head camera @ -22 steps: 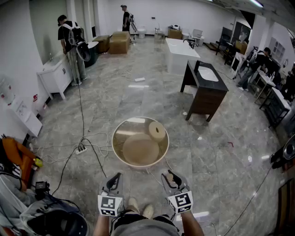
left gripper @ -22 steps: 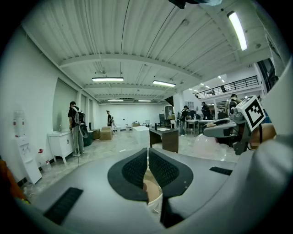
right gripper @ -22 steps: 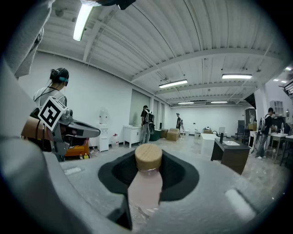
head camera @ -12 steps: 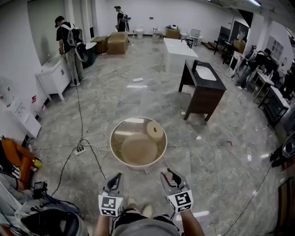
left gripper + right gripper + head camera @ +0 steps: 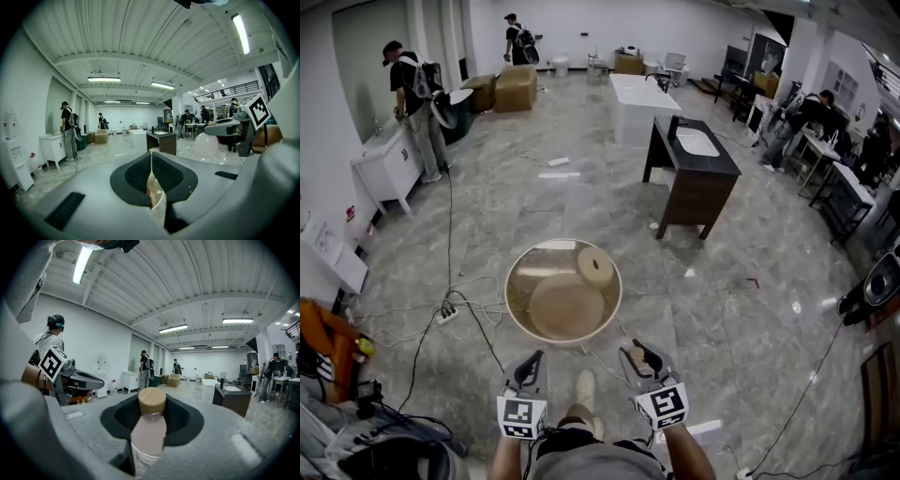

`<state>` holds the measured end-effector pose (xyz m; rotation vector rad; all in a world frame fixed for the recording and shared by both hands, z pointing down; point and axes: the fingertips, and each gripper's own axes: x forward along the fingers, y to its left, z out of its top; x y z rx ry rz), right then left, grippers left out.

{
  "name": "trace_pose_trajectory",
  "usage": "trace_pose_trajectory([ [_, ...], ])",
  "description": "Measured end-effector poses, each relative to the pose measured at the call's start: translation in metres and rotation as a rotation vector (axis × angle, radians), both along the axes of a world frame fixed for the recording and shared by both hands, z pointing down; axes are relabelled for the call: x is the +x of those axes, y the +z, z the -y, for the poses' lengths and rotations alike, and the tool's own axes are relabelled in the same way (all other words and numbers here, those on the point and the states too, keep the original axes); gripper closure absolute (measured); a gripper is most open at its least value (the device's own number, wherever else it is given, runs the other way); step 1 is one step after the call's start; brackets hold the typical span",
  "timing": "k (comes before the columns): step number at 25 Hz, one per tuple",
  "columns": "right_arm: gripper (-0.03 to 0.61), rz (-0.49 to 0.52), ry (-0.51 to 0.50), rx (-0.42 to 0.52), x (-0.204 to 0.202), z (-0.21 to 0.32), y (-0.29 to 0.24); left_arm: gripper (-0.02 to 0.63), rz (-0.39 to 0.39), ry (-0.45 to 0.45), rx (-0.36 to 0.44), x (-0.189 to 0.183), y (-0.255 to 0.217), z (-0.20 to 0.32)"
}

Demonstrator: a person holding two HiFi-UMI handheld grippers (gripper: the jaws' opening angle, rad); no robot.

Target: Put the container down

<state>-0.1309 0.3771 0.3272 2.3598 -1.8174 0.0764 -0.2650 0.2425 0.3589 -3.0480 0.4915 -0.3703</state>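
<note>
Compared with the head view of a moment ago, the room is shifted toward the left of the frame. The dark vanity unit (image 5: 694,202) and the power strip (image 5: 445,312) are both displaced that way, and one foot (image 5: 586,386) is now set ahead of the other, where both were level before. The two grippers are found at the same place in the frame. The round basin (image 5: 563,337), apparently standing on the floor (image 5: 722,309) with a pale roll (image 5: 595,267) and a tan disc (image 5: 565,307) in it, is shown at an unchanged size just ahead of them. The container (image 5: 149,430) — a pale bottle with a wooden cap — is clamped between the jaws of the right gripper (image 5: 643,358), cap toward the jaw tips, and is carried clear of the floor and short of the basin. The left gripper (image 5: 151,157) is closed almost fully on a thin pale strip (image 5: 154,192); what that strip belongs to cannot be determined. The change is therefore judged to be a turn and a step by the person, not a lowering — the grip is unreleased, the container meets no surface, and the put-down is not yet begun. A resting place must be reached before the right jaws are opened.
</note>
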Motion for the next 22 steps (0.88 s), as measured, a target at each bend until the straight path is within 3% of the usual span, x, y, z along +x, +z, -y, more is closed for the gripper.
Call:
trace_pose_trajectory([
  [7, 0.453, -0.009, -0.003, 0.007, 0.049, 0.026, -0.001, 0.589, 0.001, 0.029, 0.005, 0.06, 0.003, 0.023],
  [22, 0.453, 0.034, -0.059, -0.025, 0.191, 0.125, 0.01, 0.589, 0.023, -0.015, -0.035, 0.206, 0.012, 0.114],
])
